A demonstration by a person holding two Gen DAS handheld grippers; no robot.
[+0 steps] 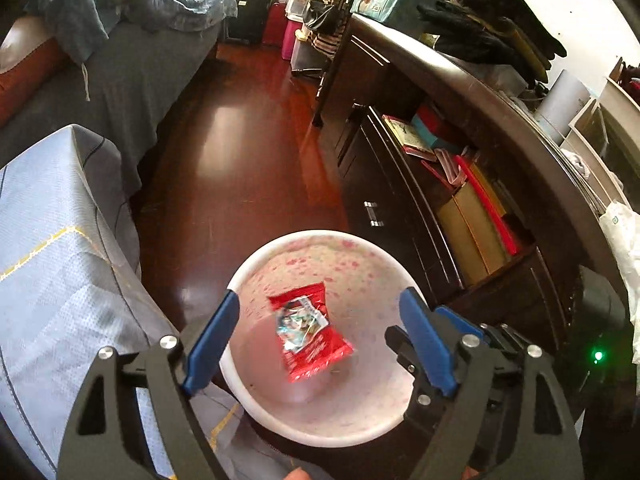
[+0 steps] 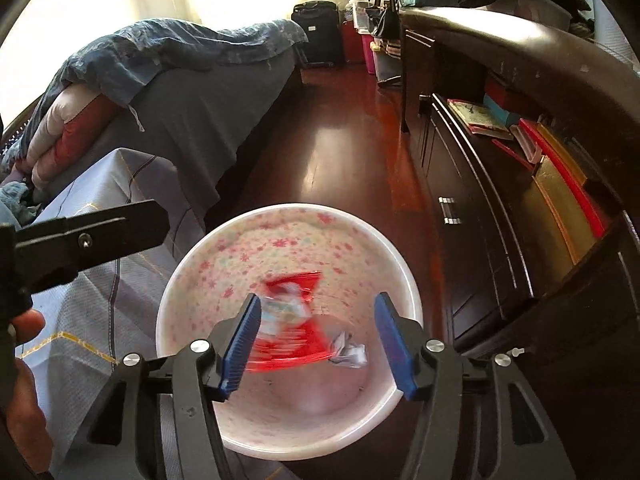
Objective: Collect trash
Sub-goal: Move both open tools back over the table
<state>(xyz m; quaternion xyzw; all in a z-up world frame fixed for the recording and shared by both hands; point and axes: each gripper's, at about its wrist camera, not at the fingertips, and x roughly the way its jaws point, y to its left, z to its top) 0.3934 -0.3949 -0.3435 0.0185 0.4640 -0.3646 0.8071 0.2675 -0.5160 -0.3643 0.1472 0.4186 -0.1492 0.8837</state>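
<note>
A white bin [image 1: 312, 236] with a pink flower pattern stands on the floor below both grippers. My left gripper [image 1: 320, 296] hangs open over its mouth, and a red snack wrapper [image 1: 308, 332] lies free inside, touching neither blue pad. My right gripper [image 2: 318, 299] is open above the same bin [image 2: 288, 208]. Below it the red wrapper [image 2: 292, 344] shows blurred, with a crumpled white paper ball [image 2: 348, 354] beside it. Neither piece is pressed by the pads. The left gripper's black body [image 2: 88, 236] and a hand [image 2: 24, 328] show at the left edge.
A bed with a blue-grey cover [image 1: 60, 260] borders the bin on the left. A dark cabinet [image 1: 400, 200] with books on an open shelf [image 1: 472, 216] runs along the right. Glossy red-brown floor [image 1: 240, 152] stretches ahead to a black suitcase [image 1: 250, 8].
</note>
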